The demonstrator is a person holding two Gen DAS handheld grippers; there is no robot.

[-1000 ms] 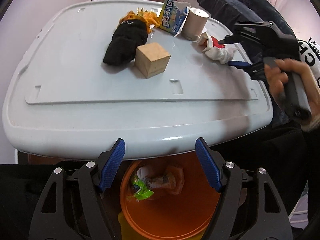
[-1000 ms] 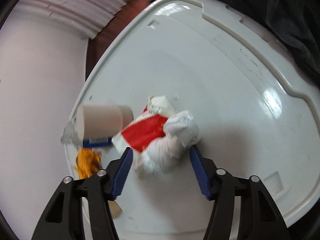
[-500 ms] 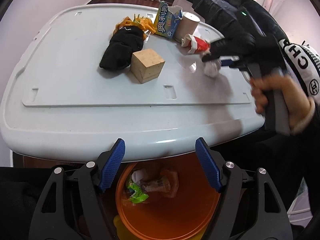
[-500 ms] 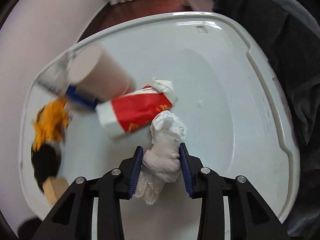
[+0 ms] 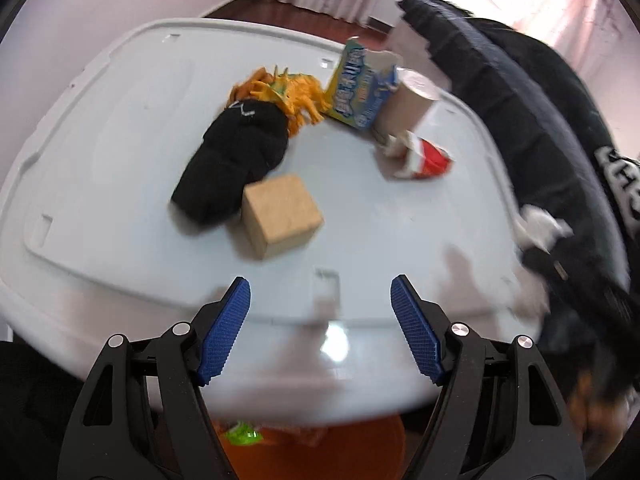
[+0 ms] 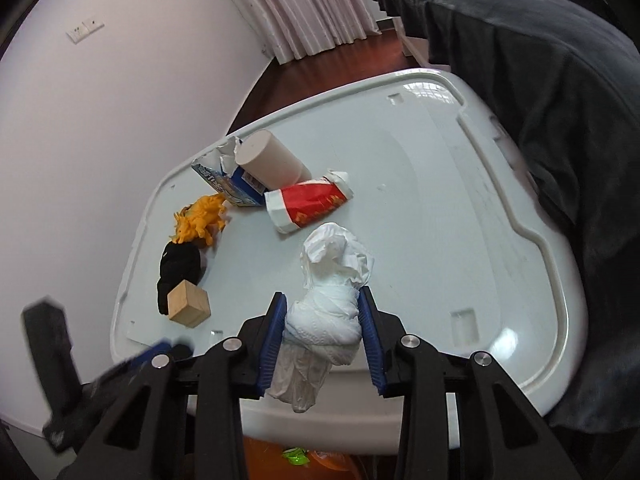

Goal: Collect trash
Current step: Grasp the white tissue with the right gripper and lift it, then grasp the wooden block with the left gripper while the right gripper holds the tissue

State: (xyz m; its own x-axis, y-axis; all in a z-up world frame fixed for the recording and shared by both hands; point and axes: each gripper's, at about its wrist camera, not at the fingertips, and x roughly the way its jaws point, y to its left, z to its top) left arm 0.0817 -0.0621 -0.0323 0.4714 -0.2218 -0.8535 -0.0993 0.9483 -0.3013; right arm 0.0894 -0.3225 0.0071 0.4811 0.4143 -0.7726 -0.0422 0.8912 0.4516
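Note:
My right gripper (image 6: 323, 314) is shut on a crumpled white tissue (image 6: 332, 280) and holds it above the near edge of the white table (image 6: 440, 216). The tissue also shows at the right in the left wrist view (image 5: 540, 222). My left gripper (image 5: 320, 312) is open and empty over the table's near edge. A red and white wrapper (image 6: 308, 206) (image 5: 424, 156), a blue snack packet (image 5: 356, 88) and a paper cup (image 5: 408, 104) lie on the table. An orange bin (image 5: 320, 452) with trash sits below the table edge.
A black sock (image 5: 236, 156), a wooden block (image 5: 280, 214) and an orange toy (image 5: 288, 92) lie mid-table. A dark covered bed (image 6: 540, 80) runs along the right side. The left gripper shows blurred at the lower left of the right wrist view (image 6: 52, 360).
My right gripper closed on the tissue, lifted it off the table and pulled back toward the near edge. My left gripper moved forward over the table; the bin is now mostly hidden.

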